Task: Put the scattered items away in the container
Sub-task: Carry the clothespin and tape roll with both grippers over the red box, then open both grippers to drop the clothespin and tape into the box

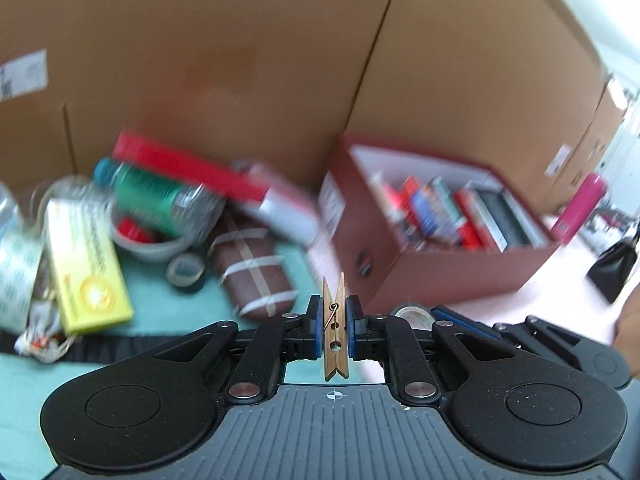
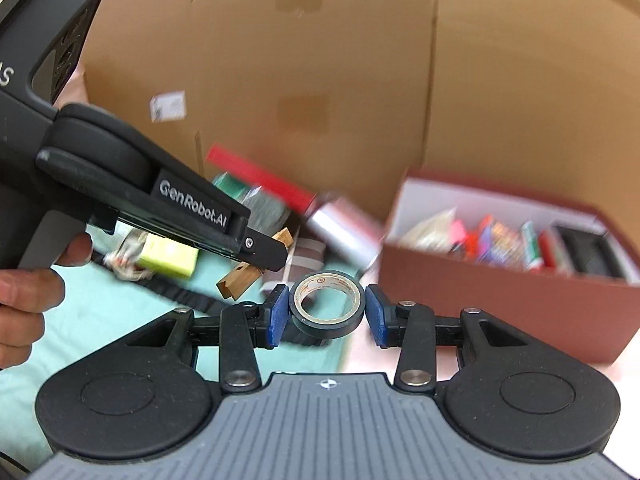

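Observation:
My left gripper (image 1: 335, 320) is shut on a wooden clothespin (image 1: 335, 346) that stands upright between the blue pads. In the right wrist view this gripper (image 2: 272, 254) comes in from the left, with the clothespin (image 2: 239, 278) in its tip. My right gripper (image 2: 327, 314) is shut on a black roll of tape (image 2: 332, 329), held above the cloth. The dark red container box (image 1: 452, 276) (image 2: 500, 308) stands ahead to the right, open-topped and holding several packets and books.
Scattered on the teal cloth (image 1: 160, 280) are a yellow box (image 1: 90, 268), a green bottle (image 1: 152, 192), a grey bowl (image 1: 154, 246), a brown football (image 1: 256, 272), a small tape roll (image 1: 186, 270) and a red-and-white carton (image 1: 240, 184). Tall cardboard boxes (image 1: 240, 60) form the back. A pink bottle (image 1: 578, 208) is at the far right.

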Tool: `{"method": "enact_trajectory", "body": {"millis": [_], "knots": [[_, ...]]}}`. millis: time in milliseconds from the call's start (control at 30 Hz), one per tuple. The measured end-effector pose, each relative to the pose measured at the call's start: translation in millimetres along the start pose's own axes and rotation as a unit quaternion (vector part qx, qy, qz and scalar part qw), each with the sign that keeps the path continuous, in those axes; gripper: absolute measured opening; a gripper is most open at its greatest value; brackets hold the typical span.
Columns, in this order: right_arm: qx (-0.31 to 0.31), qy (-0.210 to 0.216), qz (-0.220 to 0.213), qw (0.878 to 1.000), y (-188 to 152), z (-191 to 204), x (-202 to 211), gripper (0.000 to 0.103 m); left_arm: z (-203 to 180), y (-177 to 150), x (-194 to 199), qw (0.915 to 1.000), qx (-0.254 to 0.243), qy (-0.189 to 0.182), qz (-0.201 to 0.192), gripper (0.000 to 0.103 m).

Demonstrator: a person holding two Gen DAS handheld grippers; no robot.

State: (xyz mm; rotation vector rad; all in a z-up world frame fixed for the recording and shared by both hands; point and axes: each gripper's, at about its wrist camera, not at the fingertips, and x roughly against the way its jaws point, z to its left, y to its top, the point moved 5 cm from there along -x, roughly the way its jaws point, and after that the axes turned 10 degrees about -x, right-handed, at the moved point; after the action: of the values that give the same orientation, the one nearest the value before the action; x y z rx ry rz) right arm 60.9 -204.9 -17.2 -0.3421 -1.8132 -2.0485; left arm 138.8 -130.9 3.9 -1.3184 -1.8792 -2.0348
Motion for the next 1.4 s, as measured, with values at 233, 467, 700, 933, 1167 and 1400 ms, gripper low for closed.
{"method": "enact_trajectory", "body": {"millis": [233, 467, 700, 933, 1167, 1400], "knots": [[-0.004, -0.041, -0.049, 0.998, 35.0, -32.2, 5.3, 0.047, -29.8, 44.1, -10.4, 0.9995, -0.015, -0.016, -0.022, 0.007], [-0.018, -0.077, -0.056, 0.995, 47.7, -70.8, -12.3, 0.047, -53.8, 70.2, -43.9, 0.999, -0.027, -0.031, -0.019, 0.008], [-0.037, -0.092, -0.044, 0.994, 49.5, -103.9, -34.1, 0.047, -62.9, 81.4, -87.9, 0.9987, -0.031, -0.04, -0.002, 0.008], [-0.039, -0.089, -0.03, 0.995, 45.3, -115.8, -54.4, 0.047, -60.7, 77.7, -119.7, 0.9986, -0.028, -0.039, 0.022, 0.008], [-0.037, -0.09, -0.024, 0.995, 42.8, -119.0, -62.6, 0.047, -54.2, 76.5, -128.7, 0.9989, -0.014, -0.039, 0.022, 0.038], [-0.026, -0.099, -0.039, 0.994, 41.4, -116.6, -57.9, 0.071, -47.9, 77.3, -116.8, 0.999, 0.011, -0.041, -0.013, 0.079]]}}
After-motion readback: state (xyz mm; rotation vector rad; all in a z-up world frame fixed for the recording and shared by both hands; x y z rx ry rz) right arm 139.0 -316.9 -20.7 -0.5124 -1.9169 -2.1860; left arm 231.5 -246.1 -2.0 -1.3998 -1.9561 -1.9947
